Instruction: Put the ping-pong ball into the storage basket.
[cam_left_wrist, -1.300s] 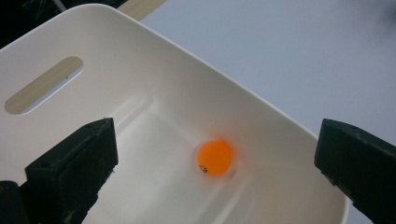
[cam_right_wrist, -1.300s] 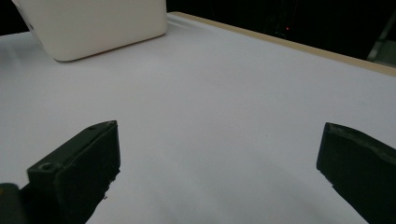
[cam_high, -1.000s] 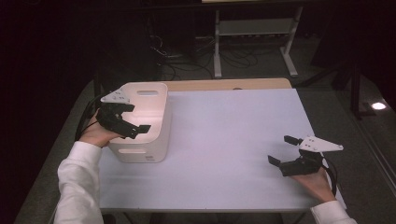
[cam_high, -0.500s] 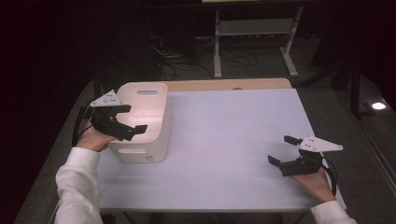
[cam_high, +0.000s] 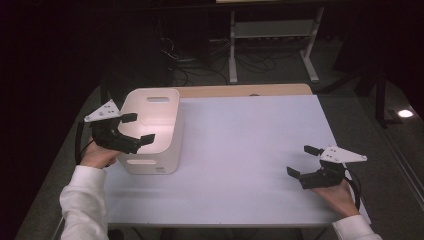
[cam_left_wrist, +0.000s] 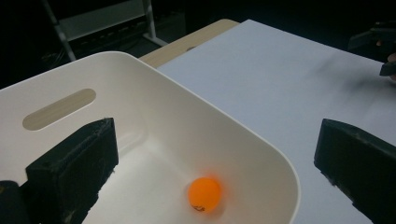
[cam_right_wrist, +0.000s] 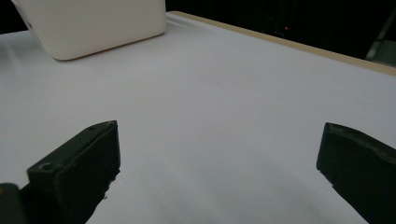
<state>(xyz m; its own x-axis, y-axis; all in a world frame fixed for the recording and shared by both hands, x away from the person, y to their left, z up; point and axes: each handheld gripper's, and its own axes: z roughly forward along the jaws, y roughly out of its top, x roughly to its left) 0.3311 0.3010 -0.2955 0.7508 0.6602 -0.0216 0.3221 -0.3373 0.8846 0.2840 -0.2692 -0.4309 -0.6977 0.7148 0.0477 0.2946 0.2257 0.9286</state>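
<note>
We see a big white table (cam_high: 240, 150) in a dark room. On it, at about 9 o'clock from the table's middle, stands a cream bin (cam_high: 152, 131) with its open top facing up. Its long side runs from 6 o'clock to 12 o'clock in the high view, and it has a slot handle at the far end and one at the near end.

Our left gripper (cam_high: 133, 129) hangs over the bin's 9 o'clock rim. Its two black jaws are spread wide apart and pinch nothing. In the left gripper view, one jaw is over the inside of the bin and the other is over the bare table past the rim.

Our right gripper (cam_high: 303, 160) is low over the table near the 4 o'clock corner, well apart from the bin. Its jaws are spread wide too, with only table top between them, and they point toward 9 o'clock.

The smallest thing is an orange ball (cam_left_wrist: 204, 194). It sits on the floor of the bin, close to a curved wall. It is round, so we cannot tell which way it points.
</note>
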